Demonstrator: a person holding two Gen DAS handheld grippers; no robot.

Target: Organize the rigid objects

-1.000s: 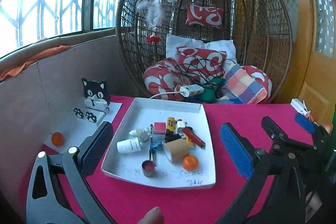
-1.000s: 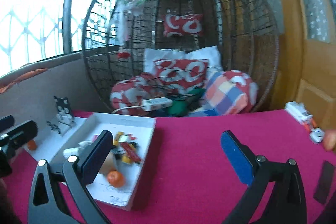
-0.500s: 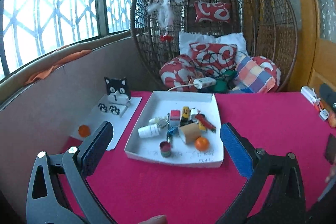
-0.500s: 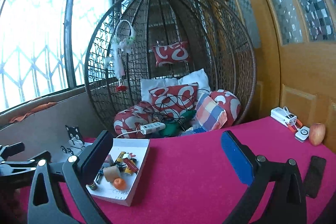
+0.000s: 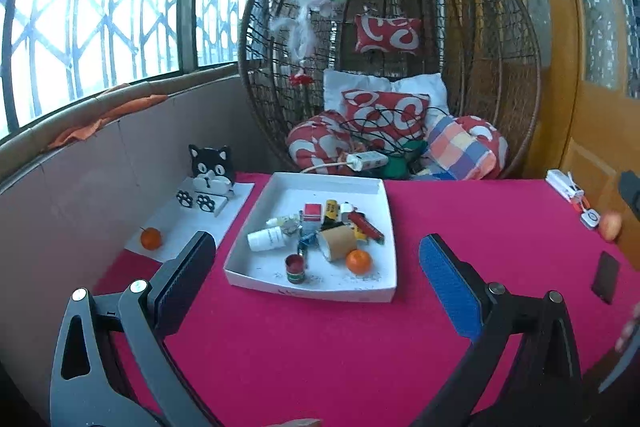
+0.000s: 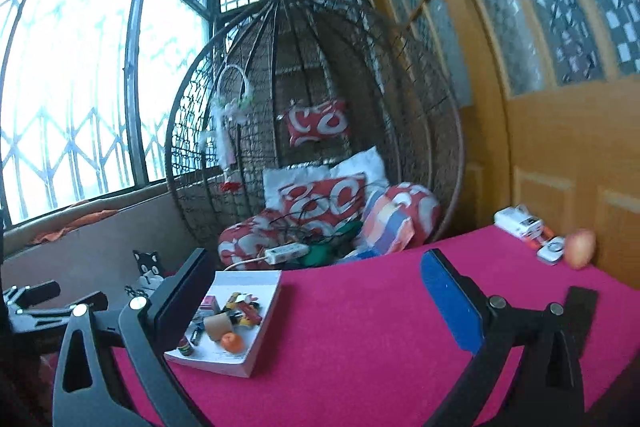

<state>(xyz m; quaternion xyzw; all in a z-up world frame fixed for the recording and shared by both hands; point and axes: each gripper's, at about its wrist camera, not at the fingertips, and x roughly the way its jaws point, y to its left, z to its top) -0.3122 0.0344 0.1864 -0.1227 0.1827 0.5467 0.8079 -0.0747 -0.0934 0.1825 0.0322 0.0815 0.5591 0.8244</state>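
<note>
A white tray [image 5: 382, 219] on the magenta table holds several small items: a white bottle [image 5: 266, 239], a cardboard tube [image 5: 338, 247], an orange [image 5: 358, 261], a small red can [image 5: 295, 268] and a red stick [image 5: 366, 225]. My left gripper [image 5: 316, 275] is open and empty, held above the table in front of the tray. My right gripper [image 6: 316, 291] is open and empty, raised above the table, with the tray [image 6: 262, 311] at its lower left.
A cat-shaped stand [image 5: 210, 171] and a second orange [image 5: 151, 238] sit on white paper left of the tray. At the right edge lie a white device [image 5: 564, 185], an apple [image 6: 580, 249] and a black flat object [image 5: 606, 277]. A wicker hanging chair [image 5: 384, 67] stands behind the table.
Both grippers have pulled back and risen, so the tray looks smaller and farther. The right gripper has tilted upward and now sees the ceiling. Both stay open.
</note>
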